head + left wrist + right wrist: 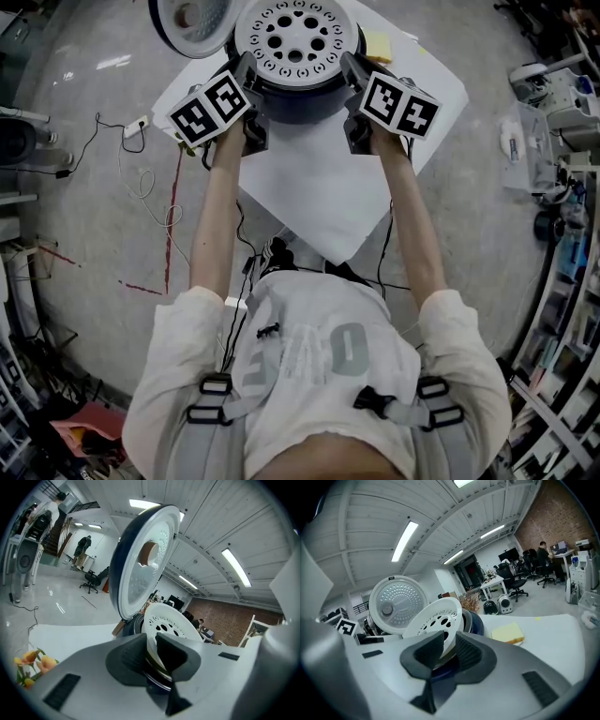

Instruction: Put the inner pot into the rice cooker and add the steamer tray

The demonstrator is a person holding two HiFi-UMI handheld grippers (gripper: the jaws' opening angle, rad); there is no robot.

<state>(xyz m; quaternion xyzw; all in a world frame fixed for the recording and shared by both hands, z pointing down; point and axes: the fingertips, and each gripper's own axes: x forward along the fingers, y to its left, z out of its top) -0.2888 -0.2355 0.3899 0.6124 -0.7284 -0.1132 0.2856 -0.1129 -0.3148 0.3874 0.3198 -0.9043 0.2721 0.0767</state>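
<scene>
The white perforated steamer tray (298,37) lies on top of the dark rice cooker (298,103), whose round lid (192,19) stands open at the back left. My left gripper (242,70) grips the tray's left rim; in the left gripper view its pads (152,646) press on the rim of the tray (171,625), with the lid (145,559) behind. My right gripper (352,67) is at the tray's right rim. In the right gripper view the rim of the tray (431,618) sits between that gripper's (449,646) pads and touches both. The tray hides the inner pot.
The cooker stands on a white table (319,197). A yellow sponge (378,45) lies just right of the cooker. Orange flowers (30,660) sit at the table's left. Cables (141,178) trail over the floor to the left, and shelves crowd the right side.
</scene>
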